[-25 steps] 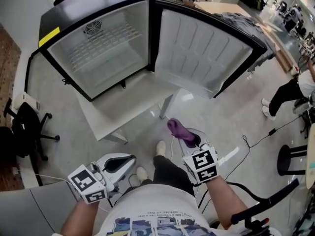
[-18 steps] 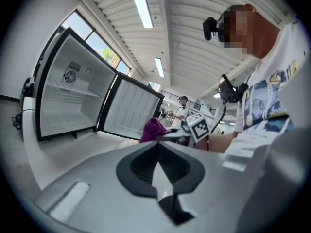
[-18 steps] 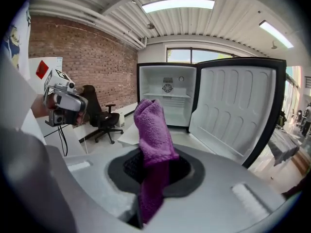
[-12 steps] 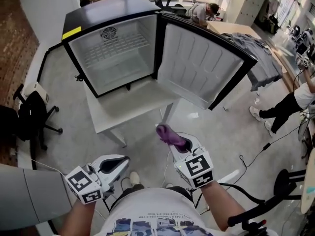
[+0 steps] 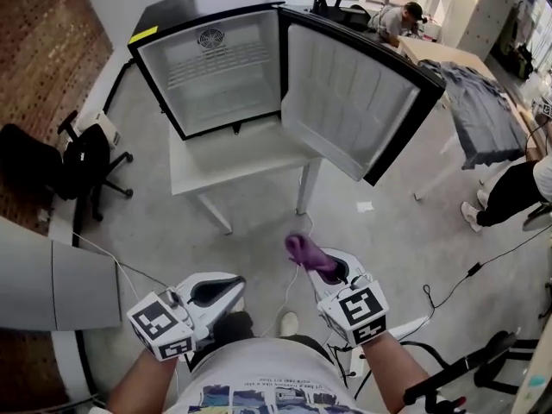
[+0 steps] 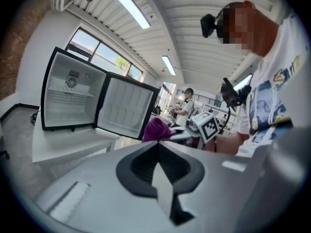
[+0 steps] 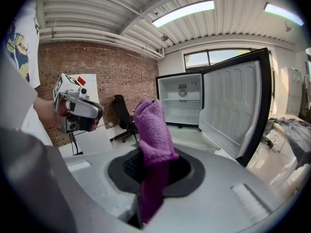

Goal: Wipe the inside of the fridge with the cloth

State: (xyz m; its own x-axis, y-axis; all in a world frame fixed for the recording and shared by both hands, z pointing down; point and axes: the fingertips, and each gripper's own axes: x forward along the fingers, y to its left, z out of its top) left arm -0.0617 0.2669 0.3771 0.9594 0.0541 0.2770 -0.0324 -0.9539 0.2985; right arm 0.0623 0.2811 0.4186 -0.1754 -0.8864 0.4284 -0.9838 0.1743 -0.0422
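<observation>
Fridge, black with white lining, stands far on a white tabletop, its door swung wide right to expose the inside. Near, the right gripper has its jaws clamped on the purple knitted cloth, bunched forward for wiping; the left gripper has jaws closed on nothing.

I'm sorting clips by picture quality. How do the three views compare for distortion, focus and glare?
Head view: evenly lit and sharp, with only mild bowing of the fridge edges. Left gripper view: heavy fisheye, dark rounded corners, ceiling lights blown out. Right gripper view: same fisheye; the cloth is crisp, its lower part shadowed.
</observation>
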